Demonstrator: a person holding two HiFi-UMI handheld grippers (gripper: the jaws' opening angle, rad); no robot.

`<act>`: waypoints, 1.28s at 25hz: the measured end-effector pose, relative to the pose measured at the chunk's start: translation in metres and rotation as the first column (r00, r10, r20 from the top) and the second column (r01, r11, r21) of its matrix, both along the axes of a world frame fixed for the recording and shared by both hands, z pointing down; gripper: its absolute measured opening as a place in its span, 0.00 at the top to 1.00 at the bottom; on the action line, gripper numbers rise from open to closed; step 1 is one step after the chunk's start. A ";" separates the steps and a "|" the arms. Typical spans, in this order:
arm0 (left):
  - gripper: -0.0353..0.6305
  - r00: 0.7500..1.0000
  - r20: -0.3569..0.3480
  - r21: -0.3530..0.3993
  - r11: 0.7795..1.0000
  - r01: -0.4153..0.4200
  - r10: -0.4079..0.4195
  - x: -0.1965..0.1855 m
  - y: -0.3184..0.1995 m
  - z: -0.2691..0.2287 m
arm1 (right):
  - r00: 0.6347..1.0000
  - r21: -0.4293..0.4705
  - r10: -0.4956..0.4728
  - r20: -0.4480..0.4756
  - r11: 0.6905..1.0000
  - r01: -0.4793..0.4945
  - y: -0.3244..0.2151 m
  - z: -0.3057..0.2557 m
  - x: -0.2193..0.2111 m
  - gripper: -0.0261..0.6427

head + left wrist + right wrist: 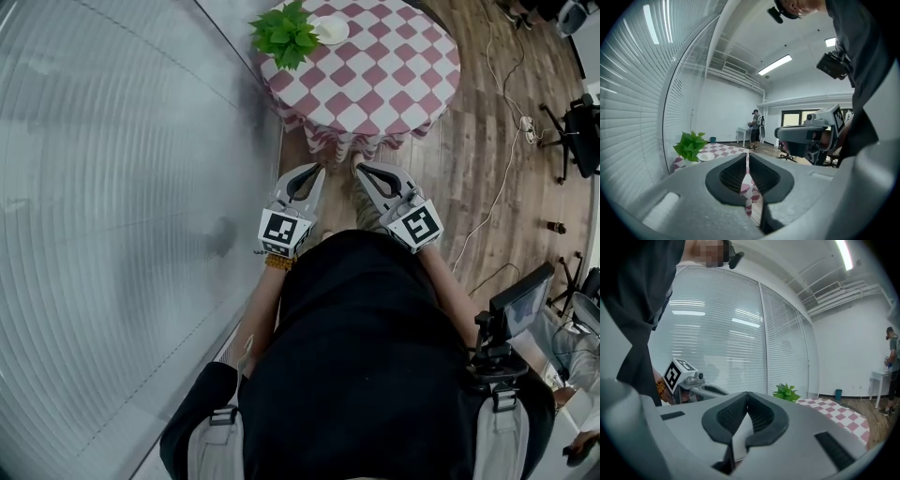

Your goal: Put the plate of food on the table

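Observation:
A round table (375, 84) with a red-and-white checked cloth stands ahead of me. A white plate (330, 30) rests on its far left part beside a green plant (286, 36); what lies on the plate I cannot make out. Both grippers hang side by side in front of my body, short of the table. My left gripper (317, 171) is shut with nothing in it, its jaws meeting at the tips (747, 154). My right gripper (360, 169) is also shut and empty (747, 393). The left gripper view shows the plate (706, 156) and plant (689, 145) far off.
A curved glass wall with blinds (112, 187) runs along my left. Cables (511, 141) trail over the wood floor right of the table, with a black chair (581, 131) beyond and a monitor on a stand (516, 305) at my right. A person (754, 126) stands far off.

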State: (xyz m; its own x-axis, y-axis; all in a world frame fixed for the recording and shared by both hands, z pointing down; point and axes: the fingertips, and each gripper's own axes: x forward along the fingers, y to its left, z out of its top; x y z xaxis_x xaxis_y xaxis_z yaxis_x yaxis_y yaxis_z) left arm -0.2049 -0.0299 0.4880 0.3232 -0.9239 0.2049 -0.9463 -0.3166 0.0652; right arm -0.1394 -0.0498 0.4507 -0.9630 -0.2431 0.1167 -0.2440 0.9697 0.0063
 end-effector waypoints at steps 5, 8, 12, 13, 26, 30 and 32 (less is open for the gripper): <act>0.91 1.000 0.006 -0.029 0.999 0.014 -0.013 0.001 0.003 0.007 | 1.000 0.015 0.007 0.025 1.000 -0.007 0.002 -0.004 0.000 0.94; 0.91 1.000 0.000 -0.044 0.999 0.012 -0.012 0.004 0.002 0.008 | 0.999 0.001 0.021 0.046 1.000 -0.021 0.000 -0.006 0.000 0.95; 0.91 1.000 -0.007 -0.042 0.999 -0.008 0.008 0.010 0.002 0.004 | 0.999 -0.003 0.023 0.048 1.000 -0.023 0.003 -0.004 -0.002 0.95; 0.91 1.000 -0.008 -0.042 0.999 -0.011 0.011 0.011 0.002 0.004 | 0.999 -0.004 0.023 0.045 1.000 -0.023 0.003 -0.003 -0.002 0.95; 0.91 1.000 -0.011 -0.052 0.999 -0.016 0.015 0.009 -0.009 0.007 | 0.998 -0.009 0.024 0.050 1.000 -0.023 -0.003 -0.001 -0.005 0.95; 0.91 1.000 -0.005 -0.056 0.998 -0.018 0.018 0.009 -0.014 0.005 | 0.999 -0.009 0.010 0.053 1.000 -0.009 -0.006 -0.004 -0.008 0.95; 0.91 1.000 -0.006 -0.059 0.998 -0.016 0.015 0.008 -0.017 0.005 | 0.999 -0.009 0.004 0.054 1.000 -0.004 -0.009 -0.004 -0.010 0.95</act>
